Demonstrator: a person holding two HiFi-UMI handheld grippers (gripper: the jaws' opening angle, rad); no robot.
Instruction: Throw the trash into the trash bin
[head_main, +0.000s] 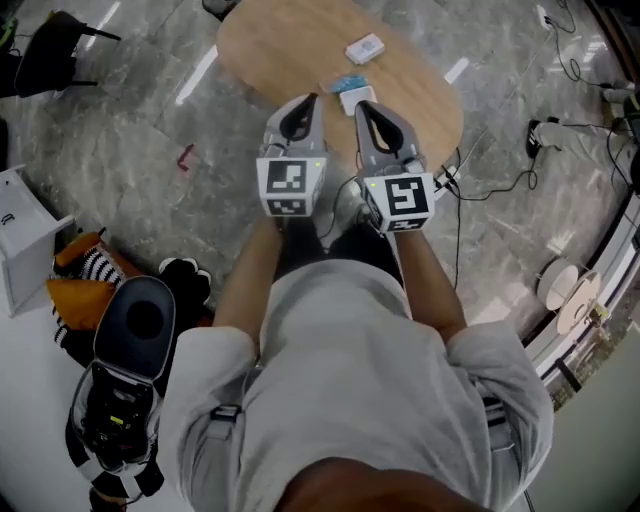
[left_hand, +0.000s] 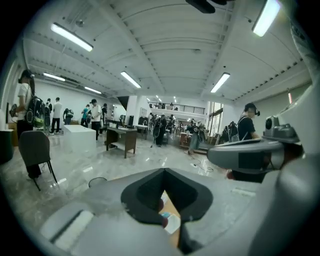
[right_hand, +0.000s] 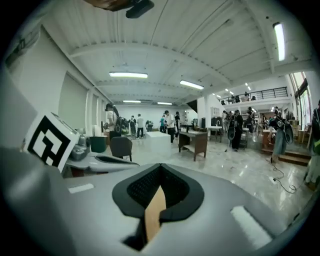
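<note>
Left tongs and right tongs are side by side in my hands, both clenched, nothing between the jaws. Tips sit over the near edge of the oval wooden tabletop. Trash on it: blue wrapper and white scrap touching each other at the near edge, right by my right tips; white packet further in, toward the far edge. Through the left jaw notch I see tabletop and the blue wrapper. Off the table: red scrap on the marble floor, cables to the right.
</note>
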